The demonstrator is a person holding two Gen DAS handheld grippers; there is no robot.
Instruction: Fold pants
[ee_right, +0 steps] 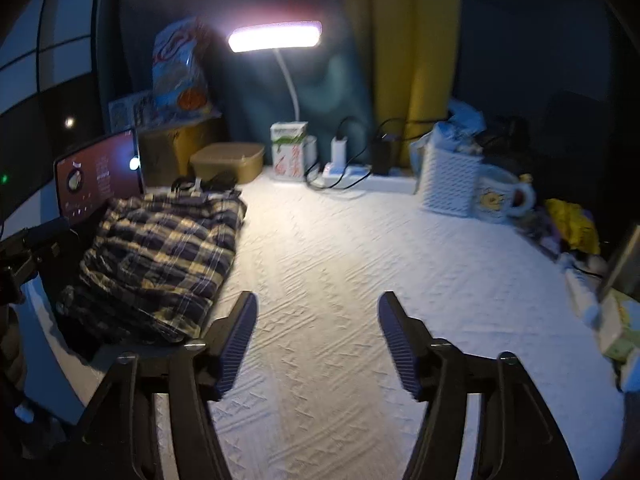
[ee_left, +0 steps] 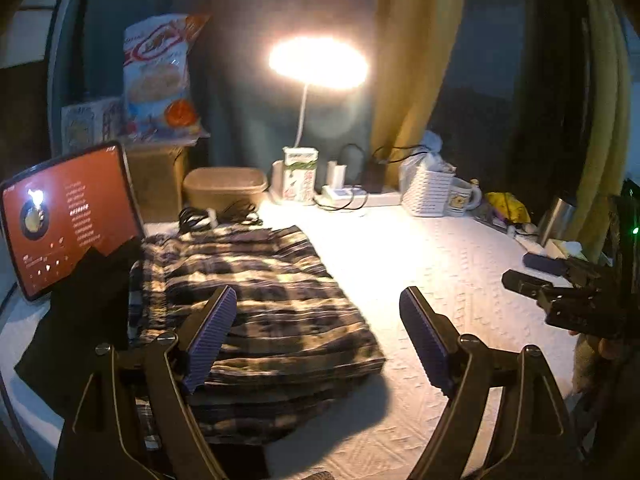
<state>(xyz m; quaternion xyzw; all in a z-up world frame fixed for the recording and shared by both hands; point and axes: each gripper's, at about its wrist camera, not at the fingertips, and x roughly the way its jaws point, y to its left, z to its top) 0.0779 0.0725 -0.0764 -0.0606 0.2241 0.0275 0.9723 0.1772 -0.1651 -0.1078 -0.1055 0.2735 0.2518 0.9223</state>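
Holding both grippers spread and empty, you have nothing between either pair of pads. Your left gripper [ee_left: 316, 336] hangs over the near right part of the plaid pants [ee_left: 256, 292]; whether its left pad touches the cloth, you cannot tell from this view. Your right gripper [ee_right: 318, 344] is over bare white textured surface [ee_right: 340, 260], jaws apart, touching nothing.

Pants: folded into a stacked rectangle, lying at the left of the surface; centre-left in the left wrist view, middle-left in the right wrist view. A dark cloth [ee_left: 80, 320] lies beside them at lower left, and a tablet [ee_left: 68, 216] stands just behind that, screen lit.

Edges: the pants' right edge runs diagonally toward the lower centre of the left wrist view. Coiled cables [ee_left: 218, 216] sit just beyond the pants' far end.

Open room: wide bare surface from frame centre to the right. Far edge is crowded: lamp [ee_right: 276, 36], carton [ee_right: 288, 150], white basket [ee_right: 450, 184], mug [ee_right: 502, 200]. The right edge is cluttered too.
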